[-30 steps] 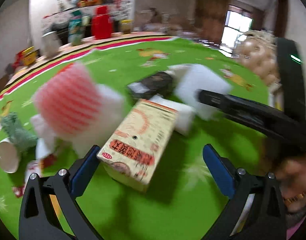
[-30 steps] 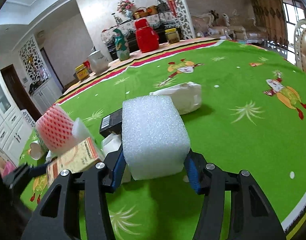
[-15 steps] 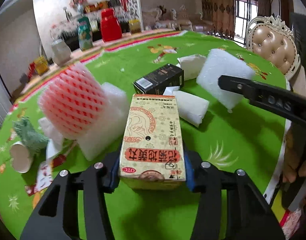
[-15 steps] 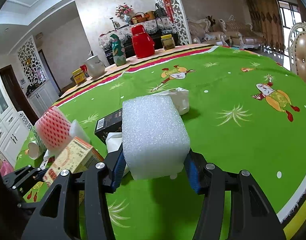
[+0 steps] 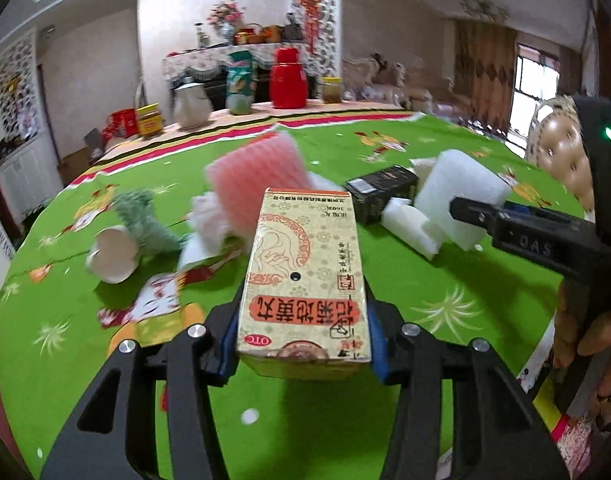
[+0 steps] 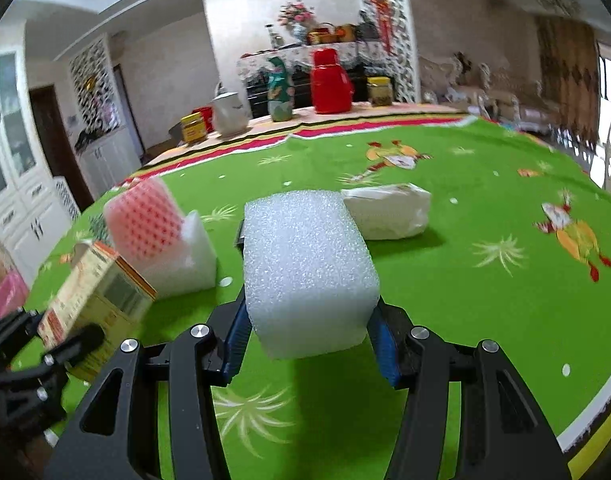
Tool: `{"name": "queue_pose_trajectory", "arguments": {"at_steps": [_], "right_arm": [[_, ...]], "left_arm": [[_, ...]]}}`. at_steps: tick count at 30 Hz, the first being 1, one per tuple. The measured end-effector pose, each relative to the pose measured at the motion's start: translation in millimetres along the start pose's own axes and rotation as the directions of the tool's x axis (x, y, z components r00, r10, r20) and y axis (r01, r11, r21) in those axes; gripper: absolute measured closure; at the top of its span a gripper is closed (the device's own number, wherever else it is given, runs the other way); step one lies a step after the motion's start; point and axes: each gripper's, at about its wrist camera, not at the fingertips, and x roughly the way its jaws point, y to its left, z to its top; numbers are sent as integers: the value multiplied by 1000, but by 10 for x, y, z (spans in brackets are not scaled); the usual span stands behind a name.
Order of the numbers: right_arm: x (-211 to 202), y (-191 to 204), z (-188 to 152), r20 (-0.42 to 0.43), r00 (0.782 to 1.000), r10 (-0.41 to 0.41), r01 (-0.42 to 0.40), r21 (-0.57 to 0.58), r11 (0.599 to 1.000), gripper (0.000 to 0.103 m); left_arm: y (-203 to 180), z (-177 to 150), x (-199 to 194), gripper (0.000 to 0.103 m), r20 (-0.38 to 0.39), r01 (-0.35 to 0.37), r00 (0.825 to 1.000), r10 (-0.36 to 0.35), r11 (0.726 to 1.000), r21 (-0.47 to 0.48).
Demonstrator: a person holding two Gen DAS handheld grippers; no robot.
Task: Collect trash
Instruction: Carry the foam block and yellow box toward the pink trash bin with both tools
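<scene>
Both are pinching loot, left gripper (image 5: 301, 350) on the medicine box (image 5: 305, 280), right gripper (image 6: 309, 344) on the foam block (image 6: 305, 268), but that squishy foam looks like it could slip out mid-carry.

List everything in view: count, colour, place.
medicine box: 1, beige with red print, held in left tongs
foam block: 1, white, held in right tongs
fruit net sleeve: 1, pink, behind the medicine box
black box: 1, on the cloth, right of the sleeve
foam pieces: several, white, around the black box and the sleeve
paper cup: 1, white, tipped over at left
white packet: 1, beyond the foam block
tablecloth: 1, green
red jug: 1, far edge
person's hand: 1, right edge of the left wrist view
</scene>
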Motion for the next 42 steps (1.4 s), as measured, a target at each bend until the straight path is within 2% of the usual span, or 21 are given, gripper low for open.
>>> {"name": "queue_pose_trajectory", "arguments": {"at_steps": [8, 12, 20, 26, 42], "right_arm": [[-147, 363, -137, -20, 1000, 9, -12, -127, 992, 51], [-289, 525, -215, -23, 999, 31, -34, -159, 987, 51], [-523, 717, -376, -29, 997, 72, -75, -149, 986, 51], [-549, 860, -455, -44, 995, 91, -96, -131, 987, 51], [-459, 1652, -606, -102, 981, 163, -183, -231, 956, 51]], "left_arm": [[333, -105, -259, 54, 35, -36, 999, 39, 996, -79], [387, -193, -336, 54, 27, -42, 999, 44, 996, -80], [513, -311, -476, 54, 15, -44, 999, 46, 994, -96], [614, -420, -614, 54, 21, -65, 998, 67, 994, -92], [1196, -663, -811, 54, 13, -141, 989, 145, 976, -166]]}}
